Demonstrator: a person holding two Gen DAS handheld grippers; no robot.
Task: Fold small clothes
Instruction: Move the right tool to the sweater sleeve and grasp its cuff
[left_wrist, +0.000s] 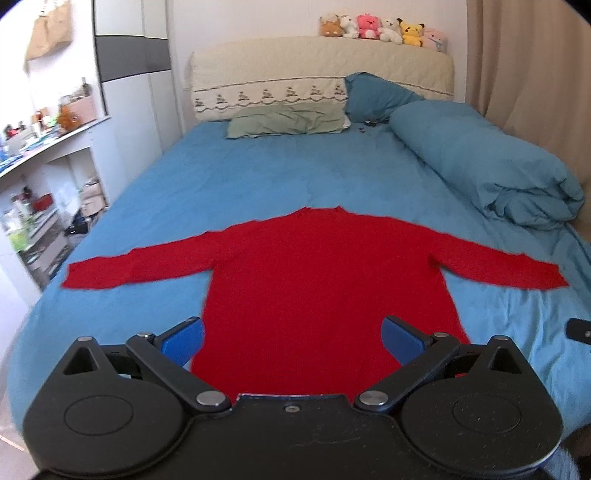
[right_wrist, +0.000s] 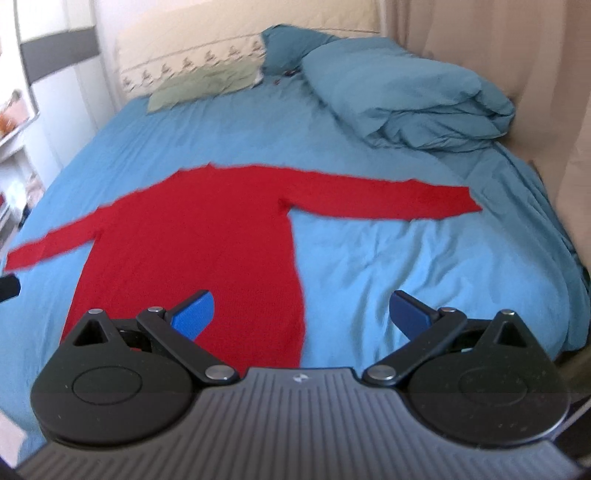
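A red long-sleeved sweater (left_wrist: 317, 273) lies flat on the blue bed sheet (left_wrist: 229, 177), both sleeves spread out sideways and the hem toward me. It also shows in the right wrist view (right_wrist: 199, 236). My left gripper (left_wrist: 292, 341) is open and empty, hovering above the hem in the middle. My right gripper (right_wrist: 302, 314) is open and empty, above the sweater's right bottom edge. A dark tip of the right gripper (left_wrist: 579, 330) shows at the right edge of the left wrist view.
A rolled blue duvet (left_wrist: 487, 158) lies along the bed's right side. Green (left_wrist: 288, 120) and blue (left_wrist: 376, 96) pillows lie at the headboard, plush toys (left_wrist: 384, 29) on top. Cluttered shelves (left_wrist: 44, 199) stand left; a curtain (right_wrist: 554, 92) hangs right.
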